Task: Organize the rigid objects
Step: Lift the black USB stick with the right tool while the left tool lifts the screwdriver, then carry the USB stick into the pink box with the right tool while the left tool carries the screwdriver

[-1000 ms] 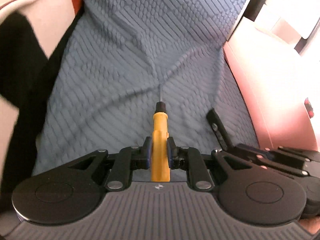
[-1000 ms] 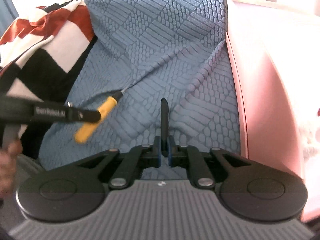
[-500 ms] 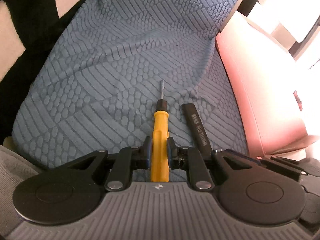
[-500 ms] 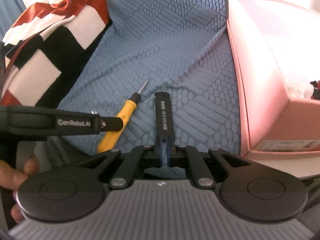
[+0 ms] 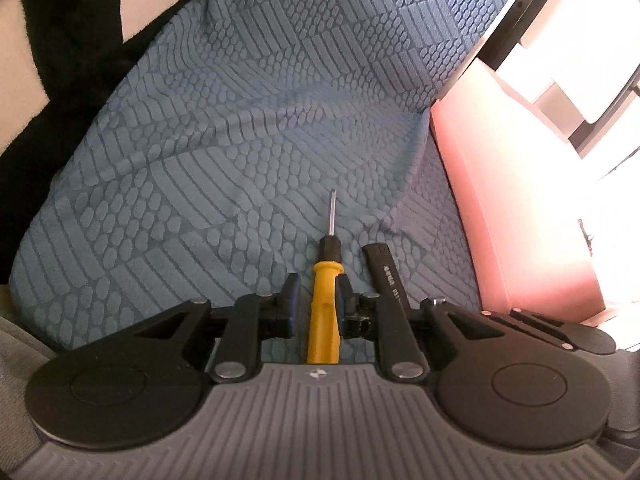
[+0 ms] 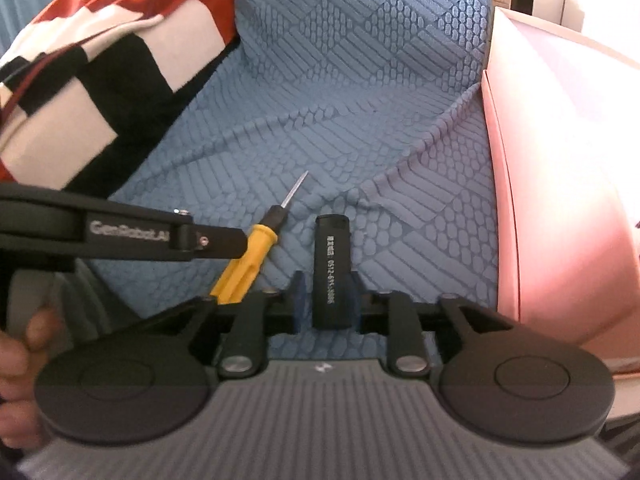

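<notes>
Both tools now lie on the blue quilted cushion point(image 5: 248, 152) left of the pink box point(image 6: 560, 184), the left gripper point(image 5: 316, 294) fingers slackened off the yellow screwdriver point(image 5: 324, 300) and the right gripper point(image 6: 325, 294) fingers opening around the black lighter-like bar point(image 6: 331, 276). Angled steeply down, side by side, either withdrawing gripper could snag its tool and roll it on the soft fabric.

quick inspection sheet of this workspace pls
surface: blue textured cover, creased
job's things: yellow screwdriver and black bar lying side by side on the cover, apart
clutter: striped blanket at the left edge
grippers: left tongs apart, screwdriver between, not clamped; right tongs opening, bar between, gap on both sides
cables: nothing seen
surroundings: pink box on the right, contents washed out
</notes>
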Demonstrator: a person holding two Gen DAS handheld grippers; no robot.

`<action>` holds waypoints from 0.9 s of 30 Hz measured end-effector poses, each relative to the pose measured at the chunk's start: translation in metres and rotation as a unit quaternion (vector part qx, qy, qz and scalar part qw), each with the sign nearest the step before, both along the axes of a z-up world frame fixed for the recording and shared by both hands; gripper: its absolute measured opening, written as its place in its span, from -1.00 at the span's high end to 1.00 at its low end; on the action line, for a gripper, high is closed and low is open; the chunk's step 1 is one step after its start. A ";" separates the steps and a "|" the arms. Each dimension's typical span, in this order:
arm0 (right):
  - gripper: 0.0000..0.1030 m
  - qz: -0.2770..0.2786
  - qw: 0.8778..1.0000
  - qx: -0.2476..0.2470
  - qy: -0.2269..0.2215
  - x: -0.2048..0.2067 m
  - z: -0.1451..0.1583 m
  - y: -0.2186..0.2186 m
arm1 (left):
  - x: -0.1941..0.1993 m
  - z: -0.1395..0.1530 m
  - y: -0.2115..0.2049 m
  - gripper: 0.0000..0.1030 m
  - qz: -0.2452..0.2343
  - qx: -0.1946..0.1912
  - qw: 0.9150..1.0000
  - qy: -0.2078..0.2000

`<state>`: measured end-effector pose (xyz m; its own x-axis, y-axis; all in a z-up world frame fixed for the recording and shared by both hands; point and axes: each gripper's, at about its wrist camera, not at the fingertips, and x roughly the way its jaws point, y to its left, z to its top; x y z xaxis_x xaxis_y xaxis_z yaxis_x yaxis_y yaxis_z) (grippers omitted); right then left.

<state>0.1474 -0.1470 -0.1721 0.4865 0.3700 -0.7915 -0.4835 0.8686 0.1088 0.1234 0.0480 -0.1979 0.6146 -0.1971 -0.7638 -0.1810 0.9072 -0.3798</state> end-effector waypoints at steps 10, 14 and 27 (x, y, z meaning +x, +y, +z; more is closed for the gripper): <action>0.45 -0.012 1.000 -0.004 0.008 0.014 -0.012 0.007 | 0.000 -0.003 0.008 0.38 0.011 -0.031 0.999 -0.016; 0.50 -0.009 1.000 -0.010 0.005 0.014 -0.012 0.009 | 0.001 -0.006 0.006 0.37 0.003 -0.035 0.999 -0.018; 0.50 -0.032 0.999 -0.028 -0.003 0.006 -0.003 -0.004 | 0.009 -0.016 -0.014 0.37 -0.034 0.006 0.999 -0.014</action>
<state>0.1536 -0.1511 -0.1750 0.5123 0.2933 -0.8072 -0.4275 0.9022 0.0565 0.1326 0.0339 -0.2141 0.6211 -0.2311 -0.7489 -0.1074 0.9214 -0.3734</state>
